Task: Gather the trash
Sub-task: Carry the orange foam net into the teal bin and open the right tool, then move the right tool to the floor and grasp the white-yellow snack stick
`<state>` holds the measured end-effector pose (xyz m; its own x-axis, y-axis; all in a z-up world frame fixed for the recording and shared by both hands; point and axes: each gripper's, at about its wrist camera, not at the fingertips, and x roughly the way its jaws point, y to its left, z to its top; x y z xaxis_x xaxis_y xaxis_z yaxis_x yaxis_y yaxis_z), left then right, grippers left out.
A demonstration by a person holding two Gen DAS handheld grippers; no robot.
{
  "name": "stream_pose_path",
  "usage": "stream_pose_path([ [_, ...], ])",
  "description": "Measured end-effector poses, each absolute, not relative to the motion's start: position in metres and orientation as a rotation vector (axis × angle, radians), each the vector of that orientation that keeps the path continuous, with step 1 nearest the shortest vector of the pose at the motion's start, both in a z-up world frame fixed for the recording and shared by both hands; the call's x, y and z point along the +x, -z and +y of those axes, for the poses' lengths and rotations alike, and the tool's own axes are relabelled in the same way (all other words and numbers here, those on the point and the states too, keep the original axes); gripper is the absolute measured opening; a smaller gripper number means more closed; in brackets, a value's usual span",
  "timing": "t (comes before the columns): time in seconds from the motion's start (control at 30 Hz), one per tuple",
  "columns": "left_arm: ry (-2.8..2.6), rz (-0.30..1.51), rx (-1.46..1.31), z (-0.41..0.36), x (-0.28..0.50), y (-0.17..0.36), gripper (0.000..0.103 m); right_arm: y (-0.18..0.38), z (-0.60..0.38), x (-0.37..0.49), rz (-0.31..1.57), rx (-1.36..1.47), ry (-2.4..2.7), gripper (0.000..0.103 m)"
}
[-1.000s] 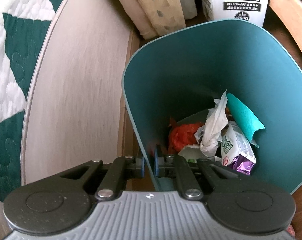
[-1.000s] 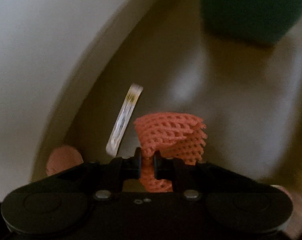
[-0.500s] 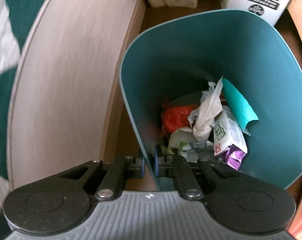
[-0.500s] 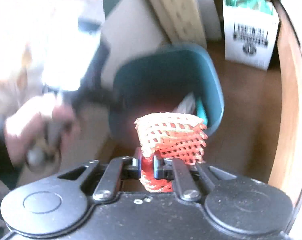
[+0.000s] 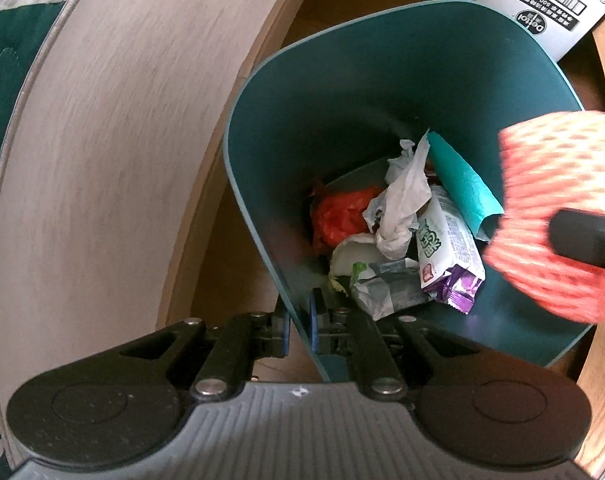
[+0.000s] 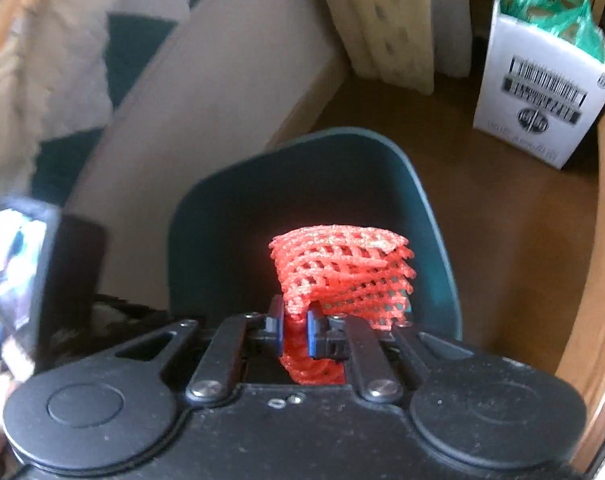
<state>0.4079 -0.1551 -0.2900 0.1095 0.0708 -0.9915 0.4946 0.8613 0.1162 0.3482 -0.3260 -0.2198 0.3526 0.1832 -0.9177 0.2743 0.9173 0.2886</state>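
Observation:
A dark teal trash bin (image 5: 382, 80) stands on the brown floor, and my left gripper (image 5: 299, 322) is shut on its near rim. Inside lie a crumpled white tissue (image 5: 402, 204), a red plastic scrap (image 5: 340, 216), a white and purple snack wrapper (image 5: 448, 256) and a teal sheet (image 5: 462, 184). My right gripper (image 6: 295, 330) is shut on an orange-red foam fruit net (image 6: 342, 272), held over the bin's mouth (image 6: 302, 184). In the left wrist view that foam net (image 5: 554, 208) hangs above the bin's right side.
A pale wooden panel (image 5: 102, 140) runs along the bin's left side. A white carton with a barcode (image 6: 542, 92) holds green plastic at the back right. Beige cushions (image 6: 382, 20) lean at the back. A curved wooden edge (image 6: 598, 280) borders the right.
My right gripper has risen from the floor and carried the foam net over the bin; the net now shows in the left wrist view. The left gripper rolled slightly, still clamped on the rim.

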Motion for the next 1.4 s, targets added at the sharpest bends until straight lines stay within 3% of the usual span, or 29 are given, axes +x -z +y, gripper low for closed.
stream_pose_path([
  [0.13, 0.337, 1.444, 0.472, -0.155, 0.411, 0.290, 0.008, 0.242, -0.321, 0.359, 1.281, 0.389, 0.089, 0.011],
  [0.4, 0.362, 1.441, 0.463, -0.151, 0.408, 0.287, 0.009, 0.254, -0.322, 0.366, 1.310, 0.397, 0.136, 0.024],
  [0.5, 0.371, 1.448, 0.456, -0.149, 0.409, 0.286, 0.009, 0.248, -0.320, 0.363, 1.312, 0.400, 0.131, 0.038],
  [0.53, 0.376, 1.453, 0.450, -0.148, 0.411, 0.286, 0.009, 0.246, -0.321, 0.362, 1.309, 0.407, 0.130, 0.047],
  [0.7, 0.412, 1.488, 0.423, -0.144, 0.419, 0.286, 0.010, 0.236, -0.319, 0.354, 1.290, 0.406, 0.130, 0.055],
  [0.77, 0.439, 1.500, 0.422, -0.143, 0.422, 0.286, 0.011, 0.230, -0.317, 0.351, 1.271, 0.402, 0.121, 0.064],
  [0.93, 0.483, 1.514, 0.430, -0.142, 0.425, 0.285, 0.013, 0.211, -0.316, 0.338, 1.229, 0.417, 0.131, 0.064],
  [1.2, 0.555, 1.471, 0.478, -0.141, 0.427, 0.279, 0.016, 0.175, -0.289, 0.266, 1.171, 0.498, 0.086, 0.073],
  [1.27, 0.579, 1.442, 0.504, -0.143, 0.429, 0.276, 0.020, 0.180, -0.270, 0.247, 1.194, 0.519, 0.054, 0.079],
  [1.3, 0.589, 1.432, 0.512, -0.144, 0.431, 0.276, 0.028, 0.185, -0.259, 0.241, 1.211, 0.523, 0.031, 0.081],
  [1.4, 0.608, 1.395, 0.546, -0.148, 0.436, 0.277, 0.029, 0.219, -0.220, 0.224, 1.277, 0.532, -0.025, 0.083],
])
